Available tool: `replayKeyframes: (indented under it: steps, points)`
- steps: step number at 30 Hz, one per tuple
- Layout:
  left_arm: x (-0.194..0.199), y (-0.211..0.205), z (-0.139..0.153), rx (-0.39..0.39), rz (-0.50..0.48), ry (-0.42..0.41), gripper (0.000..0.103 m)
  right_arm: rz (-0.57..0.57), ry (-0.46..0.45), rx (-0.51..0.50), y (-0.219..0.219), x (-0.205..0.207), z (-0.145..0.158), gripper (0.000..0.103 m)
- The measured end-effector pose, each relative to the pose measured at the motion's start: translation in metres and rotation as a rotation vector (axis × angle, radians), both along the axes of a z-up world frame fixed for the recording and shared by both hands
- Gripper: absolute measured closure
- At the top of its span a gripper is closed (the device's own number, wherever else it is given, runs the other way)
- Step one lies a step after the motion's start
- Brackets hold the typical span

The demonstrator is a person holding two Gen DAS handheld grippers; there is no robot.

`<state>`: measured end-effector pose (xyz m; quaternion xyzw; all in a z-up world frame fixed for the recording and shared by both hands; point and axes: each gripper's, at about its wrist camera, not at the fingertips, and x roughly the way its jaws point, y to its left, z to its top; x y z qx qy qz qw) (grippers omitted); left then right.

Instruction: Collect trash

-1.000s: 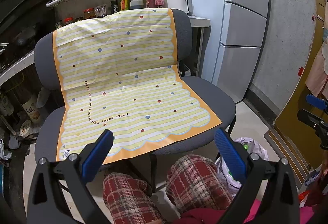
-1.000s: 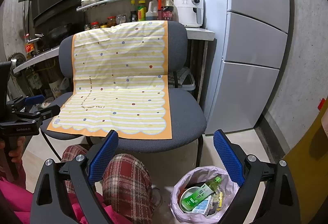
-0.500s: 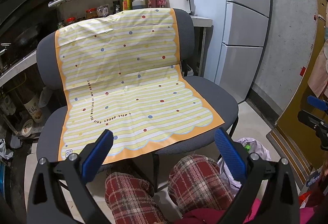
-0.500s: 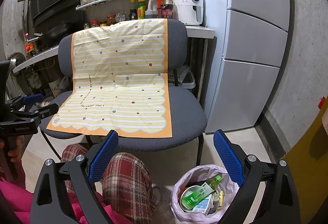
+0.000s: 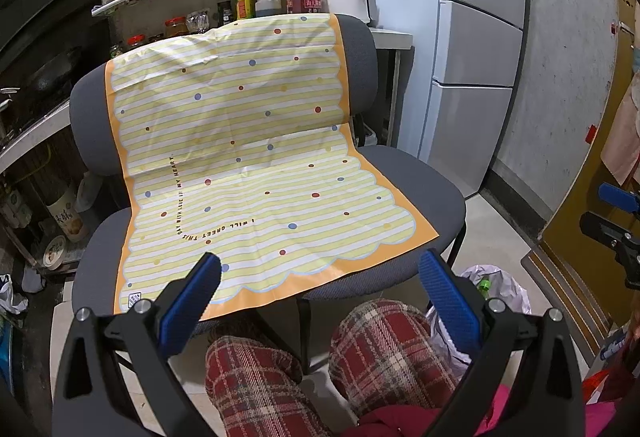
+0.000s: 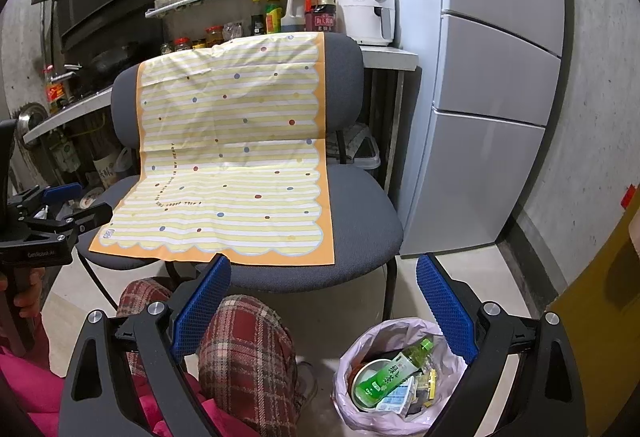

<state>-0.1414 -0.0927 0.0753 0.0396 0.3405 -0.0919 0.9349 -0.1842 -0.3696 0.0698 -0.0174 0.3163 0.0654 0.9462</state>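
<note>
Both grippers empty over the knees, jaws spread wide.
Left gripper (image 5: pixel 320 289) and right gripper (image 6: pixel 322 291) face a mat (image 6: pixel 232 161)-draped chair (image 6: pixel 360 205); bin (image 6: pixel 396 377), holding a bottle (image 6: pixel 390 373), sits at 5 o'clock; knee (image 6: pixel 244 349) at 7.

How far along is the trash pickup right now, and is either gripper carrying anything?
Looks nearly or fully done. The lined bin on the floor already holds a green bottle, a carton and other scraps. Nothing is in hand: the left gripper and right gripper are both open and empty. The mat on the chair shows no loose trash, so I see nothing left to collect here.
</note>
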Motion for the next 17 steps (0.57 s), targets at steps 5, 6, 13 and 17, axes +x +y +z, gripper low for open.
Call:
replayKeyframes:
  steps: [5, 6, 13, 17]
  points:
    - [-0.004, -0.004, -0.002, 0.020, -0.023, -0.015, 0.007, -0.001, 0.003, -0.002, 0.001, 0.000, -0.003, 0.010]
    - [-0.004, -0.004, -0.003, 0.020, -0.028, -0.018, 0.007, -0.002, 0.004, -0.002, 0.002, 0.001, -0.003, 0.010]
    - [0.014, 0.010, -0.012, -0.041, -0.014, 0.036, 0.007, 0.023, 0.043, 0.037, 0.004, 0.019, -0.020, 0.009]
    - [0.043, 0.035, -0.037, -0.065, 0.044, 0.102, 0.007, 0.063, 0.097, 0.080, 0.012, 0.055, -0.042, 0.009]
